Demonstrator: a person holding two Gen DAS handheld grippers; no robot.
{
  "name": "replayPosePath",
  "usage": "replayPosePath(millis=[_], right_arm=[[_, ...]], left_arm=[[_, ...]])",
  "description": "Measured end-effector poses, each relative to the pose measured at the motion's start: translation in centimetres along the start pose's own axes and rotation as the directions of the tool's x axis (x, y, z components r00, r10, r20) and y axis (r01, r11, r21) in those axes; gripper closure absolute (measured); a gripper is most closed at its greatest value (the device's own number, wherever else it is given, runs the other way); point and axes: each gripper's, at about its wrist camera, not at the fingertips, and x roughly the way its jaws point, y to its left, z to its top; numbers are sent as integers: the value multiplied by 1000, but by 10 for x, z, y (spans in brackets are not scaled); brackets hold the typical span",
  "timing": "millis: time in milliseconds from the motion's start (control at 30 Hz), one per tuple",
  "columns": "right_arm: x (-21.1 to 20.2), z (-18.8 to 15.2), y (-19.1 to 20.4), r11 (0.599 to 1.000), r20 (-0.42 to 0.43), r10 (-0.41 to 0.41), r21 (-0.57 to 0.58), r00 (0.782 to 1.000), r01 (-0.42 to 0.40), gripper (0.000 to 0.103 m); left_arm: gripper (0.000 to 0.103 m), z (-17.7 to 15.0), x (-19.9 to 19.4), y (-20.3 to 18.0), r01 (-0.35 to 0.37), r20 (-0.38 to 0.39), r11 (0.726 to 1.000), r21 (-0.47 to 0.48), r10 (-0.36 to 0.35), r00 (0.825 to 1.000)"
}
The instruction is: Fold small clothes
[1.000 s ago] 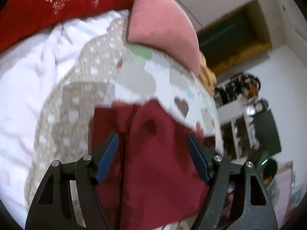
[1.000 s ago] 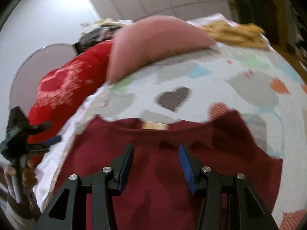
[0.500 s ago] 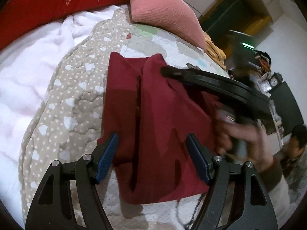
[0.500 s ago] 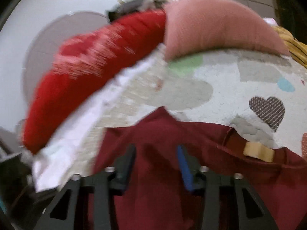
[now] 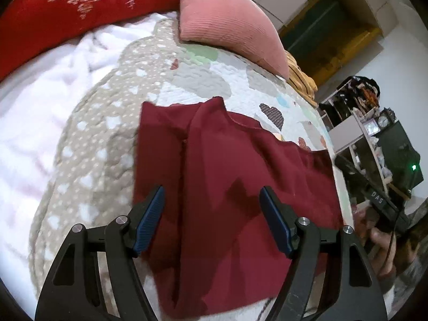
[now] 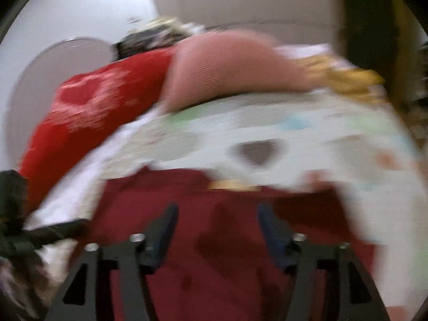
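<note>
Presently we list one dark red garment (image 5: 240, 187), lying flat on our heart-print quilt (image 5: 187, 80), under both tools. Left gripper (image 5: 211, 214): jaws apart, holding nothing. Right gripper (image 6: 216, 230): blurred, jaws just opened, apart, nothing between. Pink cushion (image 5: 227, 21) beyond.

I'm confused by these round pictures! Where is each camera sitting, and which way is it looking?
Left wrist view: sits on the left gripper, looking down its open blue-padded fingers at the dark red garment on the heart-patterned quilt; the person's hand shows at right.
Right wrist view: sits on the right gripper, jaws just opened, nothing between them; blurred, facing the same garment.
Both share the garment, the quilt and the pink ribbed cushion.
</note>
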Motion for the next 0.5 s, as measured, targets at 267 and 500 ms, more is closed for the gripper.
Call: replayPosePath(millis=[267, 500], right_arm=[[39, -11, -82, 987, -155, -131, 70, 979, 143, 91], [41, -11, -96, 974, -113, -213, 58, 971, 220, 96]], left_arm=[[30, -3, 25, -1, -72, -30, 997, 19, 72, 997], [30, -6, 32, -4, -107, -13, 993, 53, 108, 994]])
